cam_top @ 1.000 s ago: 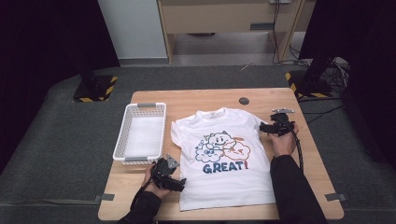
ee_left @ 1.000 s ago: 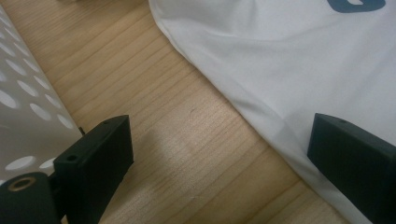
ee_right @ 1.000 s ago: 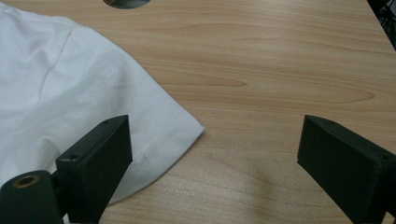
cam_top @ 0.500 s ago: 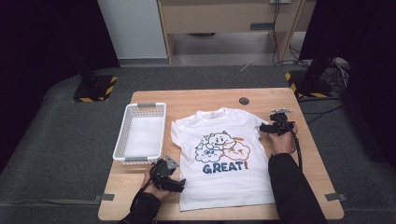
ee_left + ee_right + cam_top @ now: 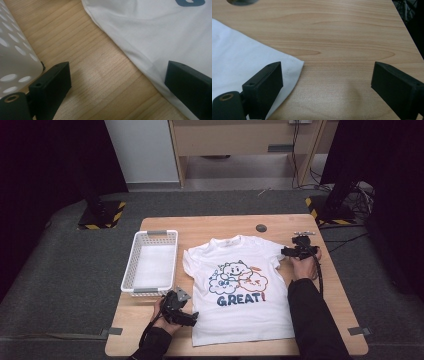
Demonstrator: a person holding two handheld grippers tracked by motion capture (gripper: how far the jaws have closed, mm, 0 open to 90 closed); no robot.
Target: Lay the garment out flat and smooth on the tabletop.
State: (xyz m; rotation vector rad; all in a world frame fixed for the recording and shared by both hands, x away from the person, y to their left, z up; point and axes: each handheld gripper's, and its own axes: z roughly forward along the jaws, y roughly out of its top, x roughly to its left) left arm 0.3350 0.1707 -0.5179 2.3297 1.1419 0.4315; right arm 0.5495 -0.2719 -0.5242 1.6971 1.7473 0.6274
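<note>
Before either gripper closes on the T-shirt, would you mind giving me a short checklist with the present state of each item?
1. Left gripper open: ok, jaws wide apart.
2. Right gripper open: ok, jaws wide apart.
3. Left gripper straddles the T-shirt side edge: ok, one jaw over bare table, the other over cloth.
4. Right gripper lined up on the sleeve: ok, one jaw is over the sleeve's corner, the other over wood.
5. Shirt lies flat, print up: ok in the high view.
6. White basket clear of the left gripper: cannot tell; its wall sits very close beside one jaw.
</note>
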